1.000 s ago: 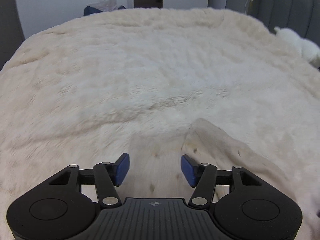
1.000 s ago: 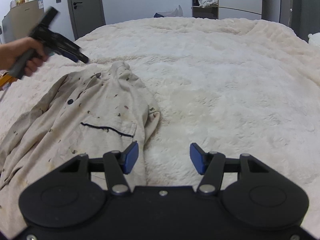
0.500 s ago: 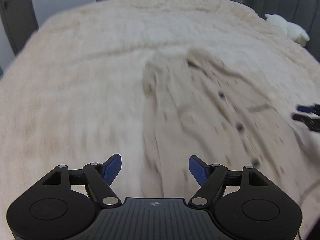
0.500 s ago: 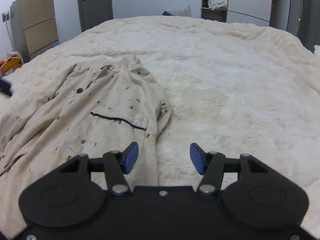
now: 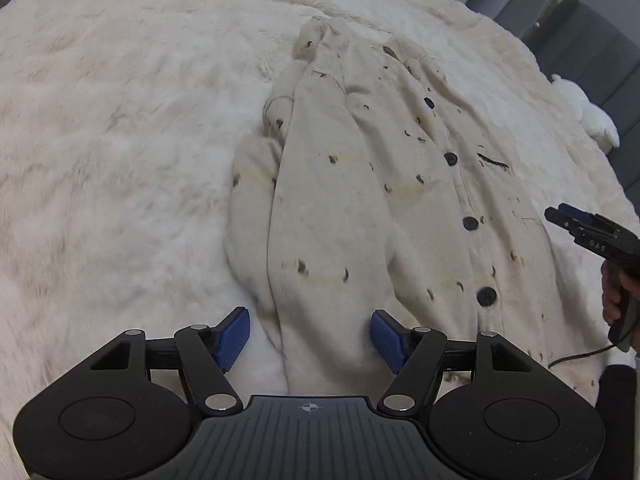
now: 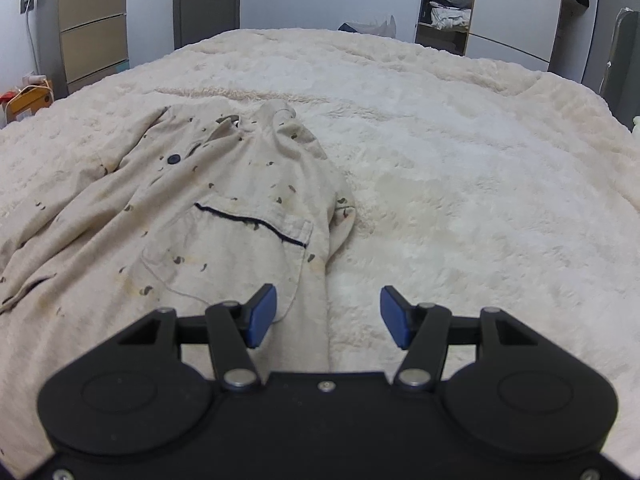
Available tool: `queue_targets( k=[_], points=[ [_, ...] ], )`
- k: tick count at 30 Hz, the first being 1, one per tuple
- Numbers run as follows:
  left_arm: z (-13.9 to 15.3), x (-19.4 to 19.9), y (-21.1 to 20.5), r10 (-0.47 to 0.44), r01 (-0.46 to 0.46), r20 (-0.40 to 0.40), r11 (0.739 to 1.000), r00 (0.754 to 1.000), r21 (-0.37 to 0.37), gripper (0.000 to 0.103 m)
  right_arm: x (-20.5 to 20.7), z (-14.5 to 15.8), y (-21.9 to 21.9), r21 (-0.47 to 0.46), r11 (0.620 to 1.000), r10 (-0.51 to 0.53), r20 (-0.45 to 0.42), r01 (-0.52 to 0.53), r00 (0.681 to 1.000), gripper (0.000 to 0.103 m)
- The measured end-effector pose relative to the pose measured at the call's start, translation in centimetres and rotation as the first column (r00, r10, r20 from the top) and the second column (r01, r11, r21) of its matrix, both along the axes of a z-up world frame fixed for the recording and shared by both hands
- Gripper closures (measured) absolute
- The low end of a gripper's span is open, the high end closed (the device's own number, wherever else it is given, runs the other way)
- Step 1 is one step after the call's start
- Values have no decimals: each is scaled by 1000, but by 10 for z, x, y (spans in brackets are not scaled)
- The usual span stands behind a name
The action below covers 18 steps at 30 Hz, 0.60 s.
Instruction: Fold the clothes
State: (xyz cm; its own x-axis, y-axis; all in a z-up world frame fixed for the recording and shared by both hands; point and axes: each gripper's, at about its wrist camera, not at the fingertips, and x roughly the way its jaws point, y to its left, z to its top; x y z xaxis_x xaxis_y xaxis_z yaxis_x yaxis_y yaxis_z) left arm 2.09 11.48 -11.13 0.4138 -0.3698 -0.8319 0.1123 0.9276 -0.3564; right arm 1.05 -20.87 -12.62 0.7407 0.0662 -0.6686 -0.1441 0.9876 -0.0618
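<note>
Cream spotted shirt [image 5: 360, 208] lies button-side up on the fluffy bed [image 5: 120, 140], unfolded; left gripper [image 5: 310, 334] jaws closing w/ nothing pinched yet, right gripper [image 6: 328, 316] jaws spread & empty over its hem, so next prob. needs both gripping an edge.

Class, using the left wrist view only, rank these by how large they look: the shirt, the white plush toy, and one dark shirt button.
1. shirt, by far the largest.
2. white plush toy, small at the frame's edge; distance and fisheye shrink it.
3. dark shirt button, smallest.
</note>
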Motion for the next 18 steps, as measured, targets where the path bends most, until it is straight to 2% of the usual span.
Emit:
queue_targets(
  k=[1,2,3,4,7,10,13,15,17,18],
  points=[
    [-1,-3,0,-1,1,-4,1000,1000,-18,65,0,0,0,-2,1000,1,0,-1,1000,47],
    [-2,-6,-1,-9,9,-7,1000,1000,-25,75,-1,0,-1,-4,1000,1,1,-1,1000,47],
    [-1,-6,-1,-16,15,-7,1000,1000,-22,96,-1,0,-1,-3,1000,4,2,-4,1000,47],
    [1,-7,0,-18,18,-3,1000,1000,-20,96,-1,0,-1,-2,1000,6,4,-6,1000,47],
    [42,-5,8,-66,63,77,997,995,37,97,-1,0,-3,4,1000,4,2,-4,1000,47],
    [91,0,20,-103,75,173,985,980,157,97,-1,0,-4,5,1000,3,1,-3,1000,47],
    [136,13,42,-80,-5,263,952,961,307,97,0,0,-4,5,1000,5,2,-5,1000,47],
    [160,24,57,-45,-89,327,920,944,382,97,1,0,-4,5,1000,6,3,-6,1000,47],
    [171,38,65,-45,-158,382,862,923,482,96,2,1,-5,5,1000,8,4,-8,1000,47],
    [172,52,72,-40,-239,422,775,906,585,90,1,1,-4,5,1000,10,5,-10,1000,47]
  ],
)
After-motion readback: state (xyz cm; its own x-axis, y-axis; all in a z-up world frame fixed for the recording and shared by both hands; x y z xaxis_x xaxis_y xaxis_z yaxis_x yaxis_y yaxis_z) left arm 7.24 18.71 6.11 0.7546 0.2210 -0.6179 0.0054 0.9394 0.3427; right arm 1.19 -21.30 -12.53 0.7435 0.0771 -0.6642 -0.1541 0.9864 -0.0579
